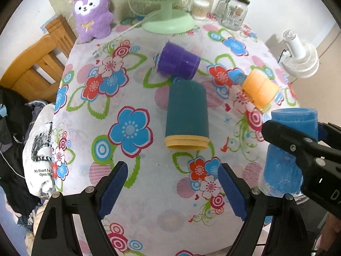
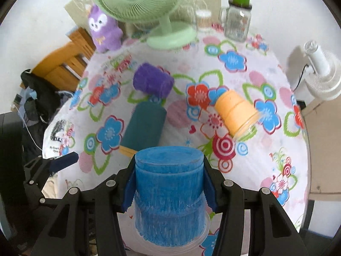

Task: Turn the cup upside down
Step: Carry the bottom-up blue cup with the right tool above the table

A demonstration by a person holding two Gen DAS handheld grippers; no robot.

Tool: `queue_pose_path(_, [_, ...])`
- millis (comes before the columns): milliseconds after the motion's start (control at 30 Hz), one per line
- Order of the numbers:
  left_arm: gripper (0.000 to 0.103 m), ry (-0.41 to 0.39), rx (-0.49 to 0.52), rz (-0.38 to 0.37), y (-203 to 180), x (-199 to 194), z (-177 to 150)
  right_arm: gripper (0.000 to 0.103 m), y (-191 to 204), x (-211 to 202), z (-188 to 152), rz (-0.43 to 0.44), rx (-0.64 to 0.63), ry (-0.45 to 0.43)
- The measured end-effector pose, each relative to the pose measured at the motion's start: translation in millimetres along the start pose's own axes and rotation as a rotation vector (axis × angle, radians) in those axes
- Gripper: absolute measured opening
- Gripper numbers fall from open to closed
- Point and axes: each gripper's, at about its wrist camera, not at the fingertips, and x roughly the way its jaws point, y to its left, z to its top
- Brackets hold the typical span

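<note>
Right now your right tool (image 2: pixel 168 188) is clamped on the blue cup (image 2: pixel 168 194), one pad on each side of its upper half; the cup stands base-up, rim down near the table (image 2: pixel 266 153) edge (actual contact isn't clear). Your left tool (image 1: pixel 172 189) hangs wide apart, holding nothing, over the floral cloth just short of the teal cup (image 1: pixel 186 115) lying on its side. Purple cup (image 1: pixel 178 60) and orange cup (image 1: pixel 260 90) also lie tipped over beyond.

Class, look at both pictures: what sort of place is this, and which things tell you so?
Probably a room in a home. A table with a flowered tablecloth carries a green desk fan and a purple plush toy, with a wooden chair beside it.
</note>
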Motion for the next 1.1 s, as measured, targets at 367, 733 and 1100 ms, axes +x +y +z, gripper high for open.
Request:
queue_pose_path(367, [0.089, -0.040, 0.031, -0.018, -2.1, -14.4, -16.1, 0.056, 5.8, -9.0, -31.8, 0.006, -0.073, -0.162])
queue_pose_path(733, [0.089, -0.049, 0.064, 0.015, -1.0, 11.9, -39.0, 0.056, 2.9, 12.3, -61.7, -0.024, -0.119, -0.331])
queue_pose_path(1100, [0.089, -0.055, 0.041, 0.006, 6.8, 49.5, -49.4, 0.056, -0.3, 50.5, -79.0, 0.018, -0.108, -0.451])
